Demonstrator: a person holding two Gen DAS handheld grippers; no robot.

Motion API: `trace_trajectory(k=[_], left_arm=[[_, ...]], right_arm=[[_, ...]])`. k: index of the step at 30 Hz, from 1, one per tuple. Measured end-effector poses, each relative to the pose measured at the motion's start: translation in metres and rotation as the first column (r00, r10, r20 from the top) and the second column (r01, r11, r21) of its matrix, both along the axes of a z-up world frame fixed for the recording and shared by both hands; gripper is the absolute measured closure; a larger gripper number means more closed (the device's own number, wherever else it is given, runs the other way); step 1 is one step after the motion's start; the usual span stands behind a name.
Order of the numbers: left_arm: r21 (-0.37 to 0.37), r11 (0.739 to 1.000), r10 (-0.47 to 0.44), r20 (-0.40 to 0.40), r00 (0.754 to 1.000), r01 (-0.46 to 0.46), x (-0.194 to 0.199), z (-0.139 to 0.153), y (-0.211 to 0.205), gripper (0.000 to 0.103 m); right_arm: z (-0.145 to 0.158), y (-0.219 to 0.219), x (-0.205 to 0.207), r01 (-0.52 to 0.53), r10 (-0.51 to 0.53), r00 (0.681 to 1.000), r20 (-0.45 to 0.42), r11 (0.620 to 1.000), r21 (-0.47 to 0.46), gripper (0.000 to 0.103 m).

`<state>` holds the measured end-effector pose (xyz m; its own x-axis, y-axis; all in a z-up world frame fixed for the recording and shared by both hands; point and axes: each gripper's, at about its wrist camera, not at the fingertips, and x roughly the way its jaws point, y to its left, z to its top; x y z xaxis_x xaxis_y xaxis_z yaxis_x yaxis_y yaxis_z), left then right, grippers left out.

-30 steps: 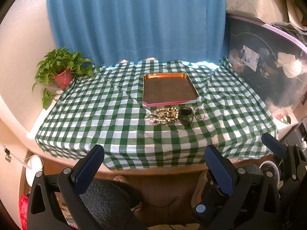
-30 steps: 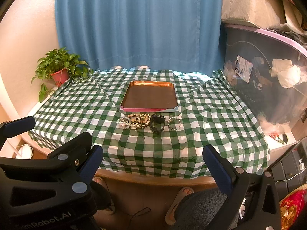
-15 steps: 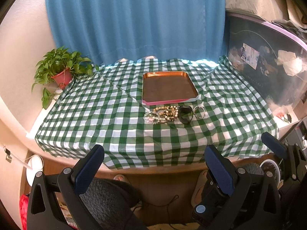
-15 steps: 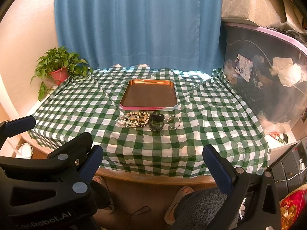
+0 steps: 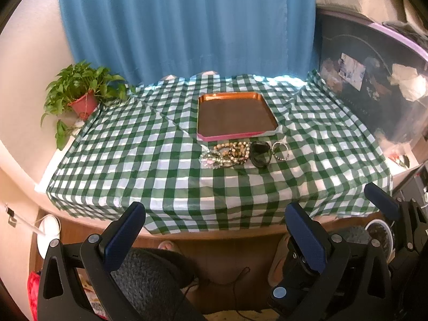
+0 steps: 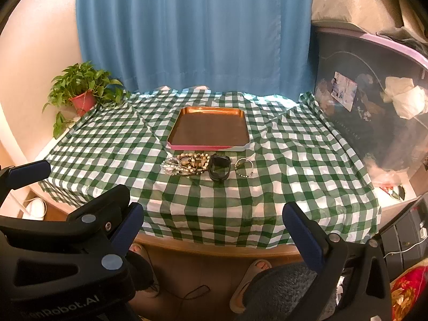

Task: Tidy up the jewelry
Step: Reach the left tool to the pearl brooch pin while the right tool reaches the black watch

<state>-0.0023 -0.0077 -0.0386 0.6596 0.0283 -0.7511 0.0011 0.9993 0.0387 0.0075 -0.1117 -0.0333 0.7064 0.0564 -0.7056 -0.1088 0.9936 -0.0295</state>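
Note:
An empty copper tray (image 5: 235, 137) (image 6: 208, 147) lies mid-table on a green checked cloth. Just in front of it sits a row of jewelry: a clear crystal bracelet (image 5: 210, 159) (image 6: 169, 165), a heap of beaded bracelets (image 5: 232, 153) (image 6: 194, 161), a black watch band (image 5: 259, 153) (image 6: 219, 169) and a thin beaded bracelet (image 5: 280, 151) (image 6: 244, 167). My left gripper (image 5: 215, 228) hangs open before the table's near edge, holding nothing. My right gripper (image 6: 212, 223) is open too, level with the left one and to its right, also short of the table.
A potted plant (image 5: 80, 93) (image 6: 81, 91) stands at the table's far left corner. A blue curtain (image 5: 187, 26) hangs behind. A dark bin (image 6: 374, 93) with a purple rim borders the right side. A person's slippered feet (image 6: 256, 267) show under the table.
Both grippers have crept slightly forward and up toward the table; the jewelry and tray lie where they were.

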Motion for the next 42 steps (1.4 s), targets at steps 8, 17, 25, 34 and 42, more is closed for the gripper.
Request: trace_trajectory(k=[8, 17, 25, 34, 42], left_arm=[[-0.017, 1.000, -0.007, -0.029, 1.000, 0.007, 0.048, -0.042, 0.003, 0.000], [-0.108, 0.988, -0.118, -0.043, 0.992, 0.113, 0.119, -0.106, 0.014, 0.000], [-0.294, 0.944, -0.183, -0.078, 0.980, 0.153, 0.197, -0.156, 0.057, 0.000], [-0.331, 0.922, -0.234, -0.069, 0.970, 0.199, 0.243, -0.191, 0.076, 0.055], [-0.301, 0.924, -0.252, -0.020, 0.968, 0.234, 0.242, -0.193, 0.081, 0.096]], right_arm=[[-0.037, -0.005, 0.032, -0.010, 0.011, 0.998, -0.059, 1.000, 0.008, 0.000], [-0.098, -0.008, 0.083, -0.098, 0.098, 0.991, -0.092, 0.995, 0.005, 0.000], [-0.140, -0.055, 0.144, -0.077, 0.087, 0.990, -0.106, 0.992, 0.101, 0.011], [-0.168, -0.072, 0.203, -0.099, 0.118, 0.987, -0.105, 0.981, 0.169, 0.054], [-0.186, -0.063, 0.221, -0.154, 0.192, 0.972, -0.135, 0.956, 0.249, 0.071]])
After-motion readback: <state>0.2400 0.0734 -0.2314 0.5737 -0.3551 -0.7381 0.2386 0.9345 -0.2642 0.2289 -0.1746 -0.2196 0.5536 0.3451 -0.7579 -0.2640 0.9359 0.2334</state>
